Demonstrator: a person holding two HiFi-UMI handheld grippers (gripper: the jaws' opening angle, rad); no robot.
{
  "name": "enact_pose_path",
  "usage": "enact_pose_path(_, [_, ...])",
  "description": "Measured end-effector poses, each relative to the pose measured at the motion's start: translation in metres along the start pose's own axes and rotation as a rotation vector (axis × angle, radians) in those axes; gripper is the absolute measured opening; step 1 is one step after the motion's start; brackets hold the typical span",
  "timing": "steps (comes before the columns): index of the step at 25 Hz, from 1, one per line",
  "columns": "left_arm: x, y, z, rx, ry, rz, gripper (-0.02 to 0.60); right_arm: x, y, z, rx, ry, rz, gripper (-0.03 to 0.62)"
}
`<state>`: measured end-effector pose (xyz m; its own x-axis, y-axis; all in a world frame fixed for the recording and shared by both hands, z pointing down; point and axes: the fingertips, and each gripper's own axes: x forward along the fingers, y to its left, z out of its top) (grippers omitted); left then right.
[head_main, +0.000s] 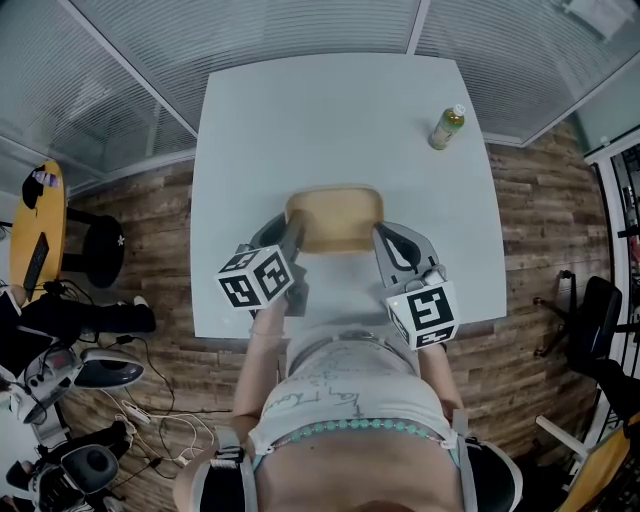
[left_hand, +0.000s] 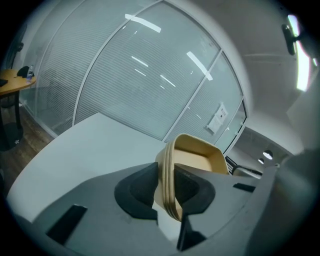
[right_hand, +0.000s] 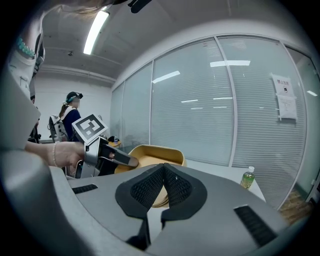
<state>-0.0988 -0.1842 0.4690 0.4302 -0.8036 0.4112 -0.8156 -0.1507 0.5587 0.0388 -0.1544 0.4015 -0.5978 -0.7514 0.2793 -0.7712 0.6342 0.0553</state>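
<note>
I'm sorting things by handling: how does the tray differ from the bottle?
The tray is tan, wide and shallow; the bottle is green, slim and upright. The left gripper and right gripper grip the tray; the bottle stands free. Both are over the white table.

Tan all over, that tray (head_main: 334, 220), pale yellow-brown, with thin lighter and darker bands stacked along its rim. Left gripper (head_main: 294, 238) and right gripper (head_main: 384, 240): grey shells, black textured pads. Their marker cubes (head_main: 256, 277) are white with bold black squares. The table (head_main: 300, 110) is plain white. The bottle (head_main: 447, 127) is yellow-green under a white cap. Brown streaky planks on the floor (head_main: 540, 230), fine pale-grey stripes across the blinds (head_main: 250, 30), and a round side table (head_main: 40, 215) in orange-yellow.
</note>
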Motion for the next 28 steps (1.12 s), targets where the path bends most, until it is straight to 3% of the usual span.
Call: enact_pose_path(28, [-0.011,-0.013,-0.004,0.019,-0.003,-0.036,0.054,-0.008,0.002,0.010,0.012,-0.040,-0.023,0.000])
